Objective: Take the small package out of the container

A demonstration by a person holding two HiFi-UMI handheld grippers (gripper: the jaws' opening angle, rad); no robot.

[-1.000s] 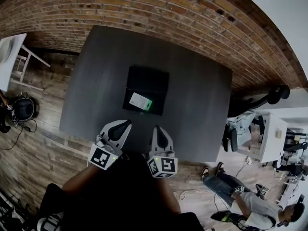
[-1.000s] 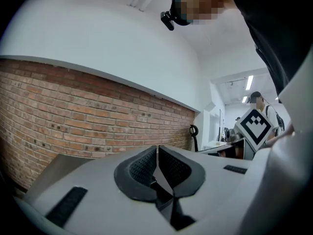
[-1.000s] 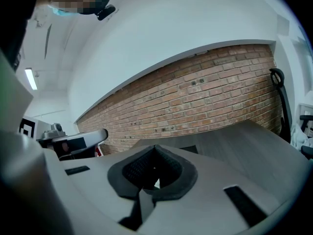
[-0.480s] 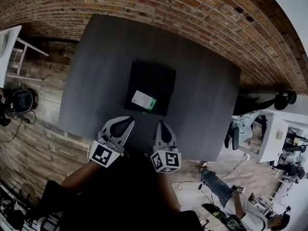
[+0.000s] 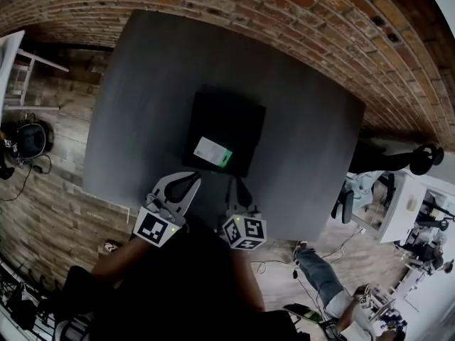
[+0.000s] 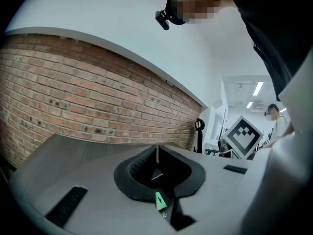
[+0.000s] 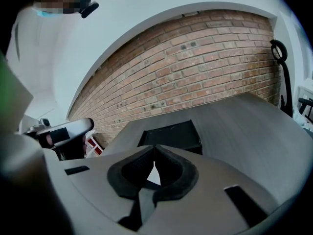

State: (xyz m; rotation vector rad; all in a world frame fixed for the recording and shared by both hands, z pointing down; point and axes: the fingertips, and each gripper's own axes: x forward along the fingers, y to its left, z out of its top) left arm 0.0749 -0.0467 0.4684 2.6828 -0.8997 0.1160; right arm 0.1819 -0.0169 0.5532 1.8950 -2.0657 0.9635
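Note:
A black open container (image 5: 229, 119) sits in the middle of the dark grey table (image 5: 142, 105). Inside it, near its front left corner, lies the small white package (image 5: 212, 151) with a green end. Both grippers hover over the table's near edge, short of the container. My left gripper (image 5: 193, 179) is shut, fingertips touching, and empty; in its own view the left gripper (image 6: 157, 149) points over the table toward the brick wall. My right gripper (image 5: 235, 182) is shut and empty too. In its own view the right gripper (image 7: 154, 149) aims at the container (image 7: 171, 133) just ahead.
A brick wall (image 5: 298, 20) runs behind the table. Wooden floor (image 5: 50, 212) lies to the left, with a white table (image 5: 8, 62) and a dark round object (image 5: 28, 139). An office chair (image 5: 348, 197) and a seated person's legs (image 5: 320, 283) are at the right.
The head view has shifted forward, so the table and container sit a little lower and larger. Both grippers stay shut near the table's front edge; the right one has drawn back slightly.

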